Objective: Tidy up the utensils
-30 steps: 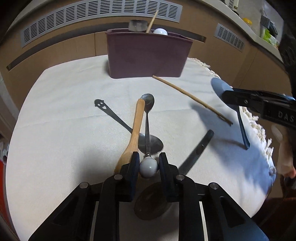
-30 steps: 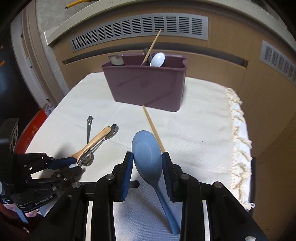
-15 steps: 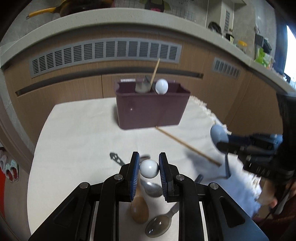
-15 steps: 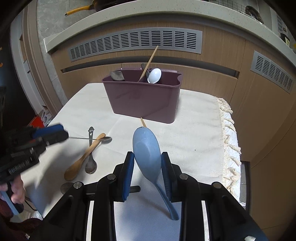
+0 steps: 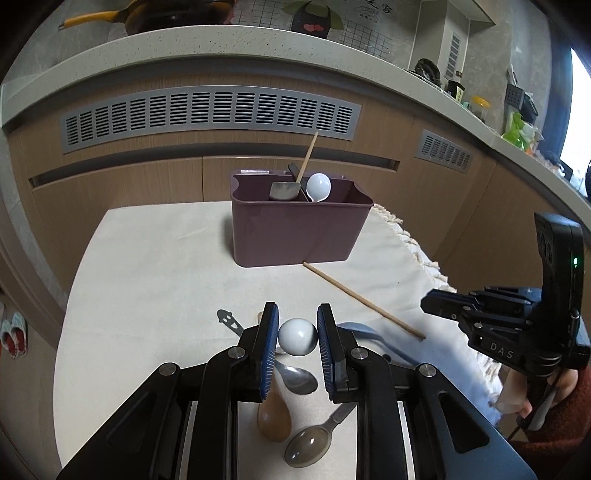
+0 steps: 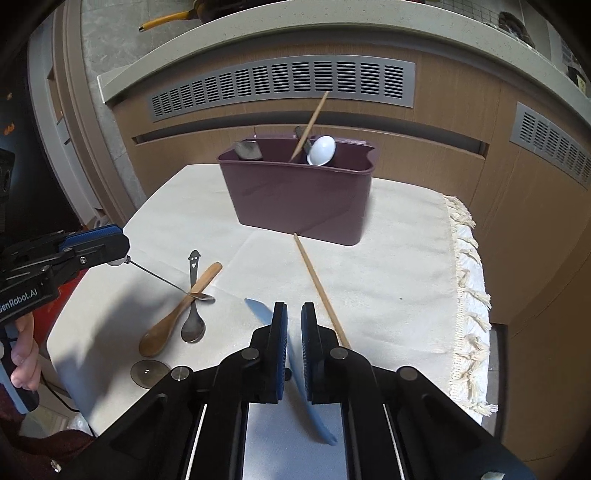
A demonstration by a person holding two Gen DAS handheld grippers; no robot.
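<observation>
Jaws: left gripper (image 5: 297,336) pinching ball-end spoon (image 5: 297,336), right gripper (image 6: 294,325) just closed on blue spoon (image 6: 260,308).

Place: a home kitchen, as I see it.
Ahead of my gripper: wood-fronted cabinets (image 5: 122,192) with grey vent grilles (image 5: 210,114), under a pale speckled countertop (image 5: 207,40).
Above, far left: yellow-handled pan (image 5: 162,18) on that counter.
Far right: jars (image 5: 478,107).
Below me: cloth-covered table (image 5: 155,266).
</observation>
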